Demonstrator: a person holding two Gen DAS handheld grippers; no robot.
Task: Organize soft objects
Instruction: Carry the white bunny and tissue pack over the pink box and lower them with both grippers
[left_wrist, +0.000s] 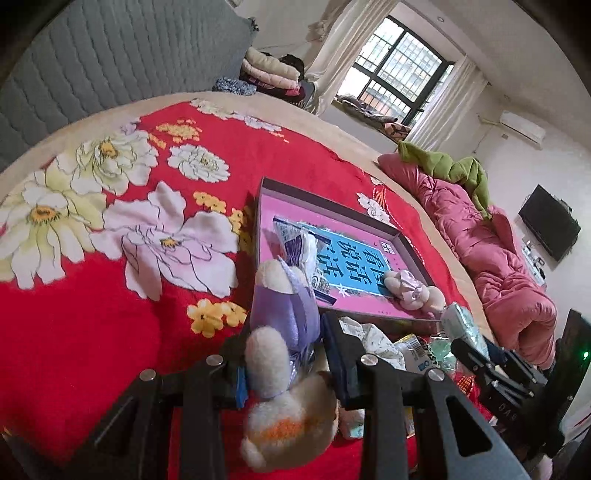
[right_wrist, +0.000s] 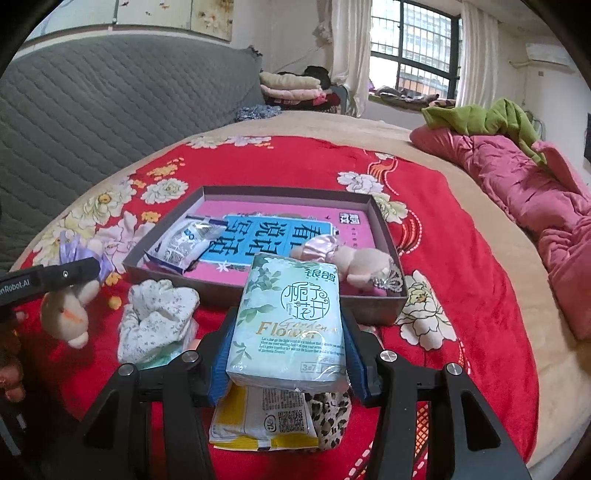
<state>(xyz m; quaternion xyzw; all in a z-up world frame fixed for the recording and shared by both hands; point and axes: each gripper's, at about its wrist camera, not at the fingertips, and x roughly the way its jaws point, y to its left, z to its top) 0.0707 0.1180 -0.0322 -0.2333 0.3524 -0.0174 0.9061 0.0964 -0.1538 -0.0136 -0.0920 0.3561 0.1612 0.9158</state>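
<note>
My left gripper (left_wrist: 284, 354) is shut on a plush rabbit in a purple dress (left_wrist: 284, 325), lifted above the red floral bedspread; the same rabbit (right_wrist: 70, 310) hangs at the left of the right wrist view. My right gripper (right_wrist: 286, 354) is shut on a pale green tissue pack (right_wrist: 291, 321), raised just in front of the shallow grey box (right_wrist: 388, 306). Inside the box lie a pink-and-blue book (right_wrist: 266, 229), a white and blue packet (right_wrist: 188, 240) and a small pink plush toy (right_wrist: 354, 264).
A white floral cloth bundle (right_wrist: 155, 317) lies left of the tissue pack. Under my right gripper rest a yellow-edged packet (right_wrist: 266, 421) and a leopard-print item (right_wrist: 332, 413). A pink quilt (right_wrist: 524, 184) with a green blanket lines the bed's right side. A grey headboard (right_wrist: 92, 99) stands behind.
</note>
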